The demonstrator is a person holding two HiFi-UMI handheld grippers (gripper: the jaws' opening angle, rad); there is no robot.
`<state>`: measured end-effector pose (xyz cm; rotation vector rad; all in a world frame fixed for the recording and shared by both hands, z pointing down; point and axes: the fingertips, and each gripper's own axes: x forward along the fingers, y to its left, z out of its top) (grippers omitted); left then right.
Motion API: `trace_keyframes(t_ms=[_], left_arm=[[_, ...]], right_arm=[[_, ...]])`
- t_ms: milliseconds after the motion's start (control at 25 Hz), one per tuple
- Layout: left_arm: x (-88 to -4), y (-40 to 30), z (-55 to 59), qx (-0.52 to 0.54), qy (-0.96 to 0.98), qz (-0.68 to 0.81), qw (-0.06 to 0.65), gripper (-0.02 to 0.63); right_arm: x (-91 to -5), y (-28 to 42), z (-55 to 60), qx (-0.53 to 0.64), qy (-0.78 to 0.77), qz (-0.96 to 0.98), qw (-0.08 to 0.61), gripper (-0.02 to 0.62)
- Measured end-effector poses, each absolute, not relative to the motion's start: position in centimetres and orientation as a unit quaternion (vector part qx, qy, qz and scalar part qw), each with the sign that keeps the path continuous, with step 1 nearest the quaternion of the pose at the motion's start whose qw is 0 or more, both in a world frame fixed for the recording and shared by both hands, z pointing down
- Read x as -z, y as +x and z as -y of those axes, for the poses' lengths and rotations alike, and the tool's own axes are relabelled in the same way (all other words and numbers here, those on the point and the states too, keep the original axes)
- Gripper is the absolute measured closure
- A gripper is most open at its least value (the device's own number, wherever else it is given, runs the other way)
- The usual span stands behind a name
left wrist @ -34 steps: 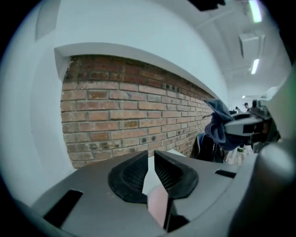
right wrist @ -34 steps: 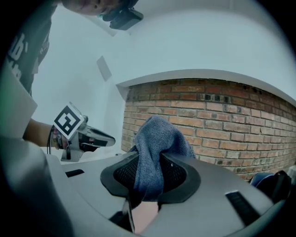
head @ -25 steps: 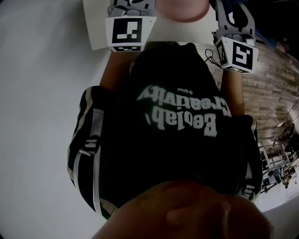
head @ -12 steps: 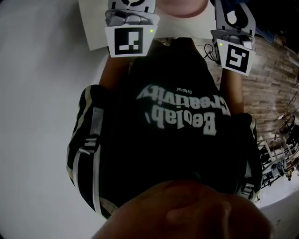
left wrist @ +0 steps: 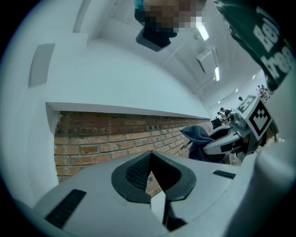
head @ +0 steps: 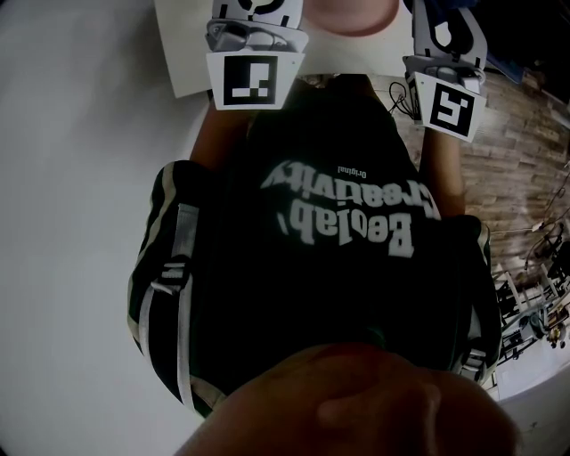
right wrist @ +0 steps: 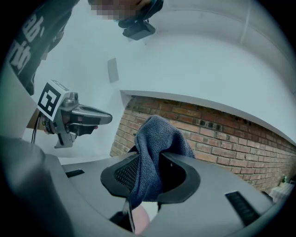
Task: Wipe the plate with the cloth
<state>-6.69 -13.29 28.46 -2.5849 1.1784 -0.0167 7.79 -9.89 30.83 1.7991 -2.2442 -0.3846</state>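
Nearest in the head view is the person's dark printed T-shirt [head: 338, 267], which fills most of the frame. Beyond it the two grippers flank the round pink plate [head: 350, 16], of which only a rim shows at the top edge.

The right gripper [right wrist: 155, 171], right of the plate, is clenched on the dark blue terry cloth [right wrist: 159, 134]. The cloth bunches above the jaw tips. The left gripper [left wrist: 151, 169], left of the plate, has its jaws slightly parted and grips nothing, and the red brick wall [left wrist: 101, 139] shows through the gap.

Both gripper cameras look at the wall and ceiling rather than the plate, so wiping seems not yet begun. To do it well, I would tip the right gripper down until the loose bunch of cloth (not the hard jaw tips) lies on the plate. The left gripper could steady the rim while the cloth sweeps.

Compared with a second ago, the left gripper's marker cube [head: 254, 78] sits a little lower in the frame, and slightly less of the plate shows. The grip on the cloth looks unchanged.
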Motion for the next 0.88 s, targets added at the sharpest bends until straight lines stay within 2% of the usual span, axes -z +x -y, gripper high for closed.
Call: trace_keyframes(t_ms=[200,400,680,880], left_arm=[[-25.6,-6.3,14.4,0.012,-0.901,-0.408,0.147,0.604],[-26.4,-8.7,13.3,0.005,-0.9,-0.41,0.148,0.604],[-25.7,-8.4,13.8,0.007,-0.903,-0.406,0.141,0.604],[-29.6,-7.0,13.7,0.006,-0.906,-0.405,0.125,0.604]], right_arm=[[-28.0,7.7,10.9,0.142,0.609,0.77,0.123,0.495],[-28.8,5.1,9.8,0.15,0.605,0.772,0.128,0.495],[-28.1,5.0,10.2,0.146,0.603,0.773,0.128,0.495],[-31.1,6.3,10.1,0.15,0.603,0.773,0.127,0.495]])
